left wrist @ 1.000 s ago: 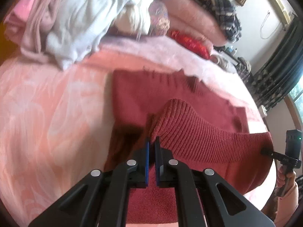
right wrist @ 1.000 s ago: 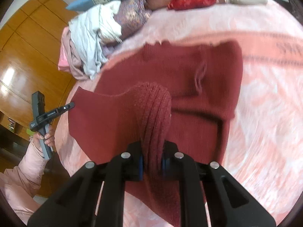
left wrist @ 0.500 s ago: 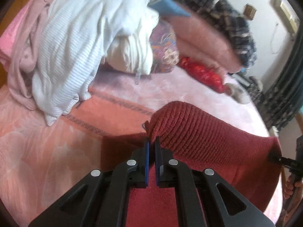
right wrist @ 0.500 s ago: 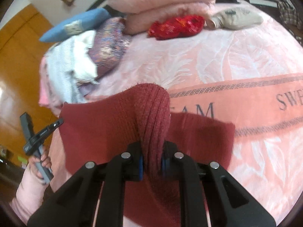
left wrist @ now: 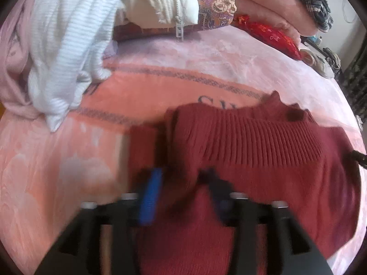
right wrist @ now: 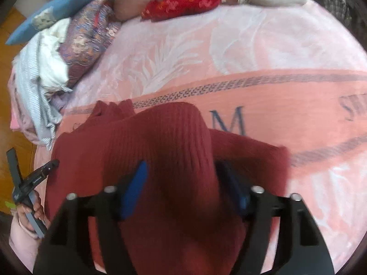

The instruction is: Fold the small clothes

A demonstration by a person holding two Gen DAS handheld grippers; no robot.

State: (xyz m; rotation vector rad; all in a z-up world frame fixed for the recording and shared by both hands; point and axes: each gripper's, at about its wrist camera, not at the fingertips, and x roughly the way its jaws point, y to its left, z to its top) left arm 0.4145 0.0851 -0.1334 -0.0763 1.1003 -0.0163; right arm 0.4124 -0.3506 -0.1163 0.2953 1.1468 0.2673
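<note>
Black hand-held gripper [right wrist: 181, 178]: blue pads [right wrist: 134, 190], silver screws; other hand [right wrist: 27, 210], pink sleeve [right wrist: 21, 245].

A bedroom in a home. A bed [right wrist: 263, 52] fills both views, spread with a pink plush blanket [right wrist: 298, 105] bearing woven letters. Pillows [right wrist: 89, 32] and folded quilts [left wrist: 263, 11] are stacked along its far side, with a heap of clothes [left wrist: 66, 36] at far left. Beyond the bed's left edge lies a wooden floor [right wrist: 13, 23].

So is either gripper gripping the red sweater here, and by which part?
Neither. Both the left gripper and right gripper are opening over the red sweater, its ribbed hem between unpressed pads.
</note>
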